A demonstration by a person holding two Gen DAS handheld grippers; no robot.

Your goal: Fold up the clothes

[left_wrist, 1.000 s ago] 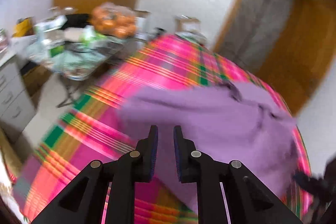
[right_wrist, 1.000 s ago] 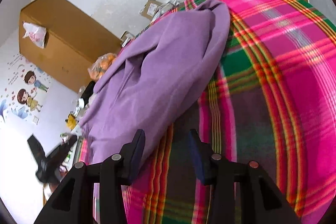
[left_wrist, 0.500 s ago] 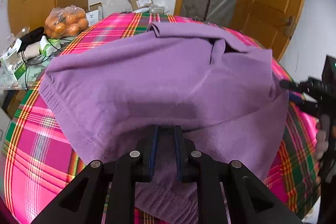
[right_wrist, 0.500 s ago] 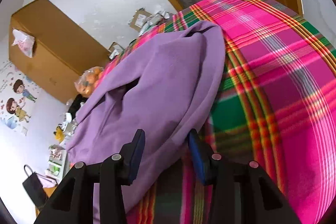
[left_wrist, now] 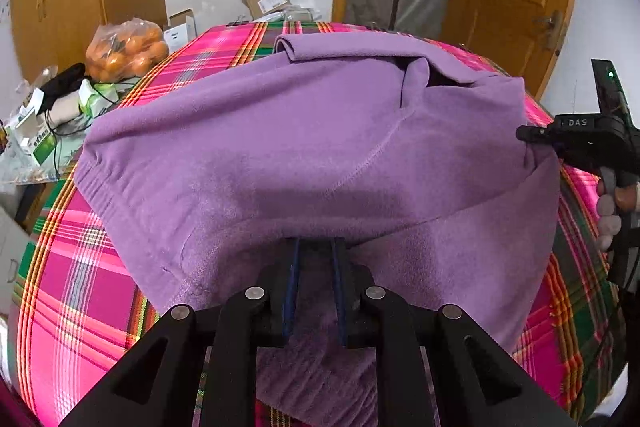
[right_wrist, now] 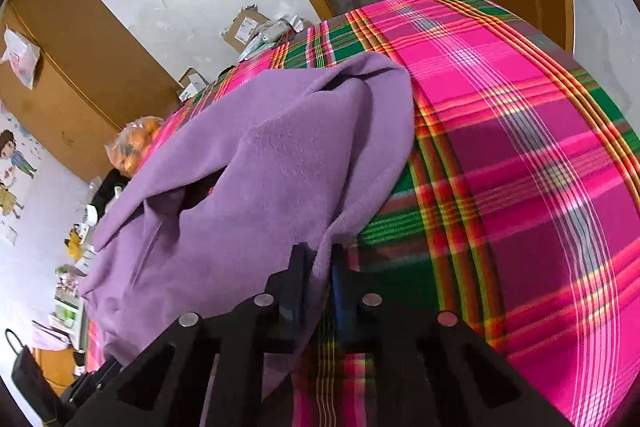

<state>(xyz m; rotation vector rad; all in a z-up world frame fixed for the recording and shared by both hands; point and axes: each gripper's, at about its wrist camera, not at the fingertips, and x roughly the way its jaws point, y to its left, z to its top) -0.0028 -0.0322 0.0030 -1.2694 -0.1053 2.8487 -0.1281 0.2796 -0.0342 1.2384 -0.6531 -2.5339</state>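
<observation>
Between the fingers of the left claw (left_wrist: 315, 247) sits a thick fold of the soft purple fleece garment (left_wrist: 288, 147), and those fingers are clenched on it, near edge pinched and raised off the layer beneath. Over to that claw's right, the right claw (right_wrist: 320, 255) is clamped on the garment's side edge, a ridge of fleece squeezed between its two blue pads. So both claws are grasping cloth, and the garment lies spread across the pink and green plaid cloth-covered tabletop (left_wrist: 80, 287), one layer already doubled over another just ahead of the left claw, a collar or cuff bunched at the far end.

My read: a fold is in hand, with the pinched edges ready to be carried over the body of the garment. To do it well, both claws should travel together at the same height, keeping the span between them taut so the fleece does not sag or wrinkle. Land the edge square on the far one, then let go only once it rests flat.

Beyond the left claw's left side, a bag of oranges (left_wrist: 128, 51) and clutter sit well clear.
</observation>
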